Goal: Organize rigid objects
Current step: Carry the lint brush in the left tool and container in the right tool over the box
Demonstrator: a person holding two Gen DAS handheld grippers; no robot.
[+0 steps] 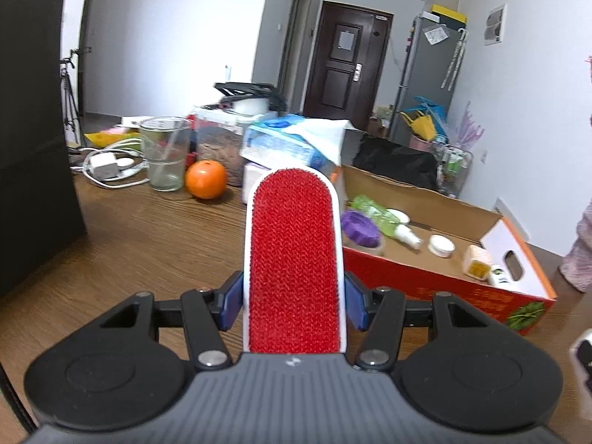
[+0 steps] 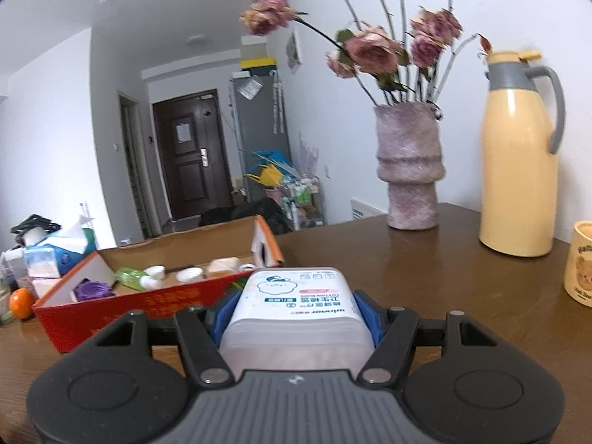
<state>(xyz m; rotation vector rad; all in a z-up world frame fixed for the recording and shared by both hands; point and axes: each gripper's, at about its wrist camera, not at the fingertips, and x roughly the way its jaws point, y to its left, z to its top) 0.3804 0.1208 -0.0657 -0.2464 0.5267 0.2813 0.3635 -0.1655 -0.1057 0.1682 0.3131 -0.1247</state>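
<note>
My left gripper [image 1: 292, 305] is shut on a white-framed lint brush with a red pad [image 1: 292, 255], which sticks out forward above the wooden table. Ahead and to its right lies an open red cardboard box [image 1: 436, 281] holding a purple lid, a green bottle, small white jars and other bits. In the right wrist view my right gripper [image 2: 294, 318] is shut on a translucent cotton swab box [image 2: 296, 303] with a printed label. The same red box [image 2: 148, 301] lies ahead to its left, apart from the swab box.
An orange [image 1: 205, 179], a glass cup [image 1: 164, 153], white chargers with cables and tissue packs [image 1: 285, 144] crowd the table's far left. A black panel [image 1: 33, 129] stands at the left. A vase of dried roses [image 2: 409, 170], a cream thermos [image 2: 518, 155] and a bear mug [image 2: 581, 262] stand at right.
</note>
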